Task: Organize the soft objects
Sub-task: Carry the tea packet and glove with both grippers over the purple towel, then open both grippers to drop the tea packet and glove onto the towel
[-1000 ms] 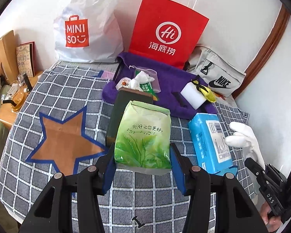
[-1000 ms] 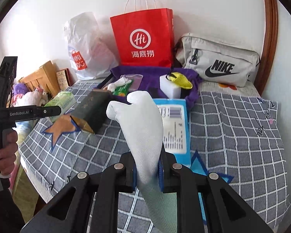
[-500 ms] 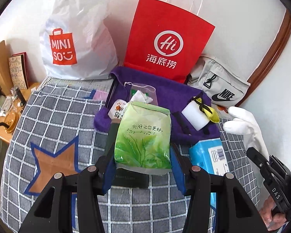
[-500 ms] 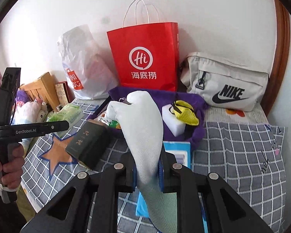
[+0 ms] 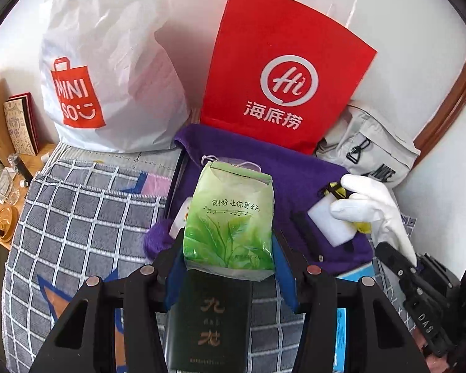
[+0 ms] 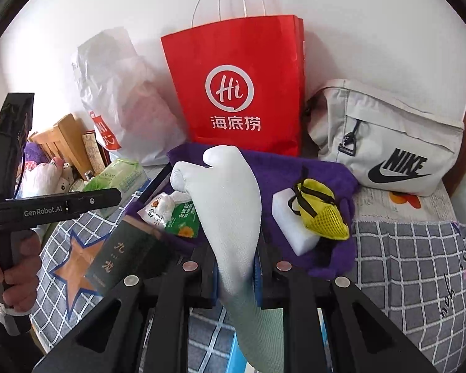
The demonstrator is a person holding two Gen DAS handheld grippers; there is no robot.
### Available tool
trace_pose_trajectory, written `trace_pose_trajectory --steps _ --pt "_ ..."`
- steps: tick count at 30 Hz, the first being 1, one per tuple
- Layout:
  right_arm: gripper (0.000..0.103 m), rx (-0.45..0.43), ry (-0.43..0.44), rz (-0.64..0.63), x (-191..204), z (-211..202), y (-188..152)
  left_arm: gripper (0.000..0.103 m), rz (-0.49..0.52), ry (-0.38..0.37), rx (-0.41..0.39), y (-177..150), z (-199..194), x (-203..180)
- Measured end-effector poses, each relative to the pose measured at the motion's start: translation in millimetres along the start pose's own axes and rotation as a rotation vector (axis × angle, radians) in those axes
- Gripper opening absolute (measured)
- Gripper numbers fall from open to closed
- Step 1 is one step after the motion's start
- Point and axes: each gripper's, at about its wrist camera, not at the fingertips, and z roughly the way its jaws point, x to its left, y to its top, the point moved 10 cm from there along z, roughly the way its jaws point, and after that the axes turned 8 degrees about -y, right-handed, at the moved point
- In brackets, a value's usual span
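- On the checked grey bedspread [image 6: 413,267], against the white wall: a purple towel [image 6: 326,171] spread flat, carrying several small goods.
- Left gripper [image 5: 228,258] — fingers set at a middling width, clamped on either side of a green tea-leaf pack [image 5: 230,220]; pack held upright above the near edge of the towel.
- Right gripper [image 6: 236,276] — fingers drawn narrow, pinching a white sock [image 6: 230,205] near its middle; toe end rises over the towel, the other end hangs below the jaws.
- Dark green box [image 5: 208,323] with gold characters, lying on the bedspread just under the left gripper.
- White sponge block [image 6: 290,217] on the towel, a yellow mesh pouch [image 6: 323,214] resting on it.
- Small sachets [image 6: 174,214] on the towel's left part; print too small to read.
- Blue wipes pack [image 5: 355,272], mostly hidden — only an edge shows beside the towel.
- Behind the towel, standing: red paper bag [image 6: 236,84], white plastic bag [image 5: 108,62], grey waist bag [image 6: 388,143].
- Person's hand [image 6: 15,273] gripping the left tool's handle.
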Motion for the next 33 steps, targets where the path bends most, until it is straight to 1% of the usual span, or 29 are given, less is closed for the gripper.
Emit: trace_pose_trajectory --steps 6,8,13,23,27,33 --pt "0.017 0.02 -0.006 -0.008 4.0 37.4 14.0 0.049 0.006 0.005 -0.001 20.3 17.8 4.3" --pt "0.017 0.031 -0.014 -0.009 2.3 47.0 16.4 0.049 0.009 0.008 -0.012 25.5 24.2 6.1" --pt "0.017 0.062 -0.011 0.003 -0.5 65.1 19.7 0.049 0.002 0.014 0.002 32.9 43.5 10.4" --pt "0.018 0.146 0.006 -0.012 7.8 96.8 6.5 0.049 0.042 0.015 0.023 43.7 72.1 7.3" --pt "0.019 0.157 0.005 -0.036 14.0 104.3 2.5 0.049 0.027 0.007 0.038 41.8 83.5 12.3" --pt "0.02 0.171 0.014 -0.025 16.7 115.7 -3.5 0.049 0.018 0.001 0.059 41.4 92.9 18.4"
